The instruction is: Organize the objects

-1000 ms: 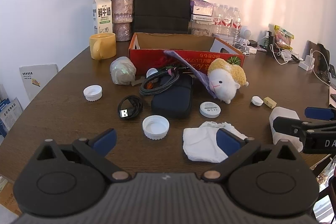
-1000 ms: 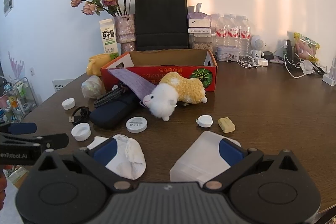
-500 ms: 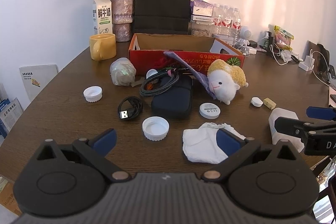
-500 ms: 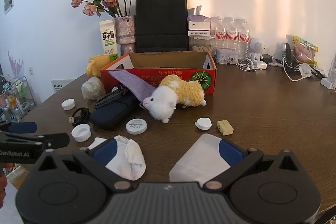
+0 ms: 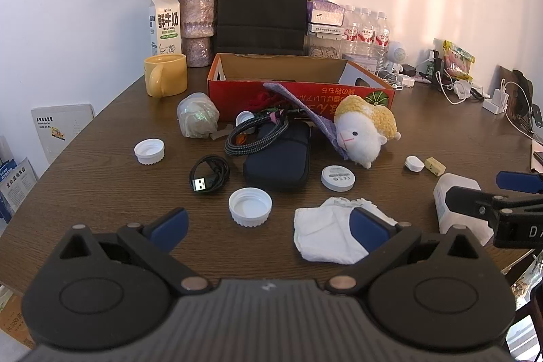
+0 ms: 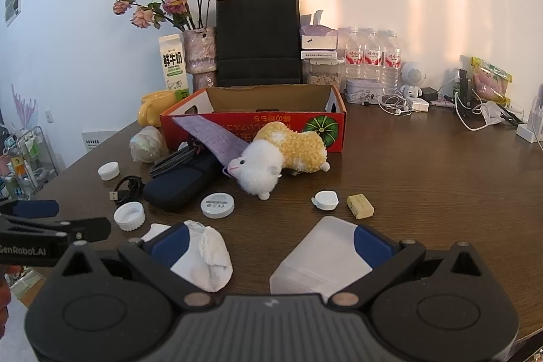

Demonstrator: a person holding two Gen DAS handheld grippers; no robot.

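A red cardboard box (image 5: 298,90) (image 6: 258,124) stands open at the middle back. In front of it lie a plush sheep (image 5: 364,131) (image 6: 278,158), a purple cloth strip (image 6: 213,133), a dark pouch (image 5: 278,160) with a braided cable (image 5: 254,133), a black USB cable (image 5: 208,173), white caps (image 5: 250,206) (image 5: 149,151), a round white device (image 5: 338,177) and a crumpled white tissue (image 5: 325,234) (image 6: 207,256). My left gripper (image 5: 268,223) is open above the near table edge. My right gripper (image 6: 269,243) is open, near a translucent white container (image 6: 322,256).
A yellow mug (image 5: 166,74), milk carton (image 5: 164,22), vase of dried roses (image 5: 198,26), black paper bag (image 5: 263,7) and water bottles (image 5: 364,31) line the back. A small white cap (image 6: 325,199) and a yellow block (image 6: 359,206) lie at right. Chargers and cables (image 6: 475,111) sit far right.
Both grippers have drifted slightly; the right view has risen and pulled back a little. Both stay open and nothing on the table has moved.
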